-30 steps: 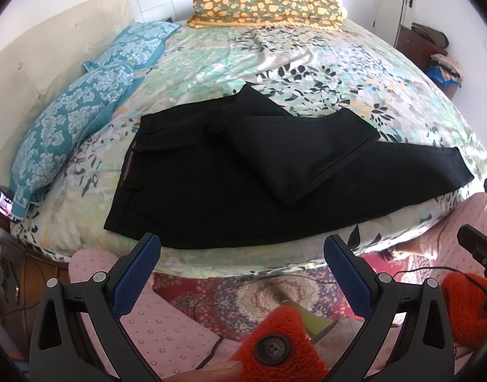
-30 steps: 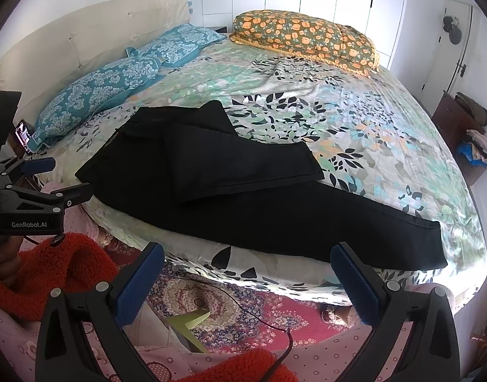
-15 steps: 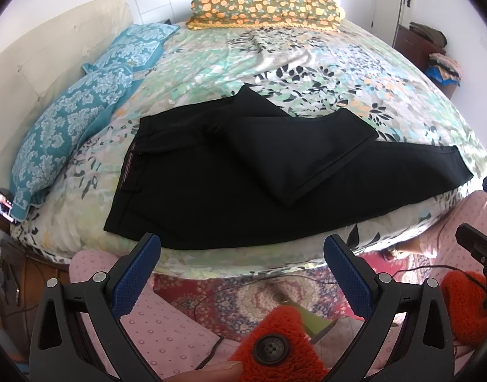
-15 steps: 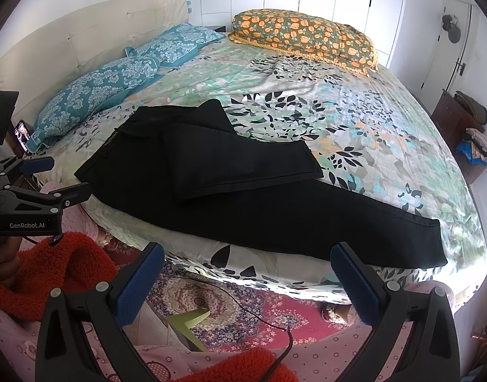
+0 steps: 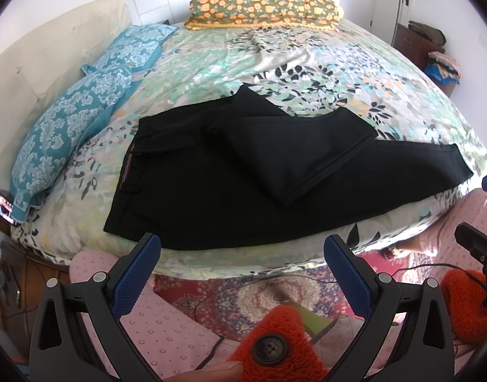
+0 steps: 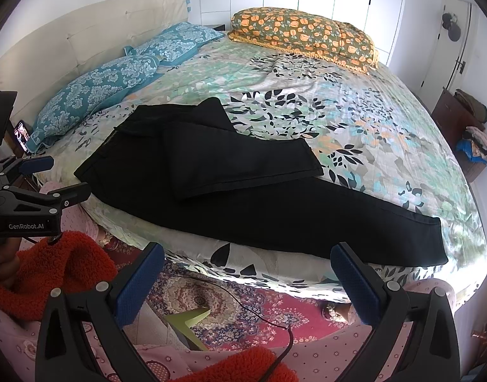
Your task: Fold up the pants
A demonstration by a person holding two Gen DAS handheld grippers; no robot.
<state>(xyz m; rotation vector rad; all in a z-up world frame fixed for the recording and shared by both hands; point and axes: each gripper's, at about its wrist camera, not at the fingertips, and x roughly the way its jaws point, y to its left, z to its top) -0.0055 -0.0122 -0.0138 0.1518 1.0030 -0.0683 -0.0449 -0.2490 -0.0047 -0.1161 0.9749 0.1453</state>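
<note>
We are looking at a big bed (image 5: 307, 73) with a leafy green and black cover. It is filling most of both views. A cream headboard (image 6: 84, 41) is standing along the left side. Black pants (image 5: 211, 191) are lying flat near the edge of the bed closest to us (the waistband is pointing toward the blue pillows). One pant leg (image 6: 339, 222) is stretching out long to the right, along the bed edge. The other pant leg (image 5: 291, 156) is lying folded back on top of the pants.

Two blue pillows (image 5: 71, 127) are resting by the headboard. An orange flowery pillow (image 5: 265, 6) is sitting at the far end of the bed. A red patterned rug (image 6: 243, 312) is lying on the floor below the bed.

We are holding the left gripper (image 5: 242, 273) below the bed edge, not touching the pants. Its blue fingers (image 5: 135, 273) are standing wide apart with nothing between them. The right gripper (image 6: 248, 283) is also hanging below the bed edge, with its fingers (image 6: 355, 283) spread wide and holding nothing. A small phone (image 5: 1, 207) is glowing beside the bed, near the closest blue pillow.
</note>
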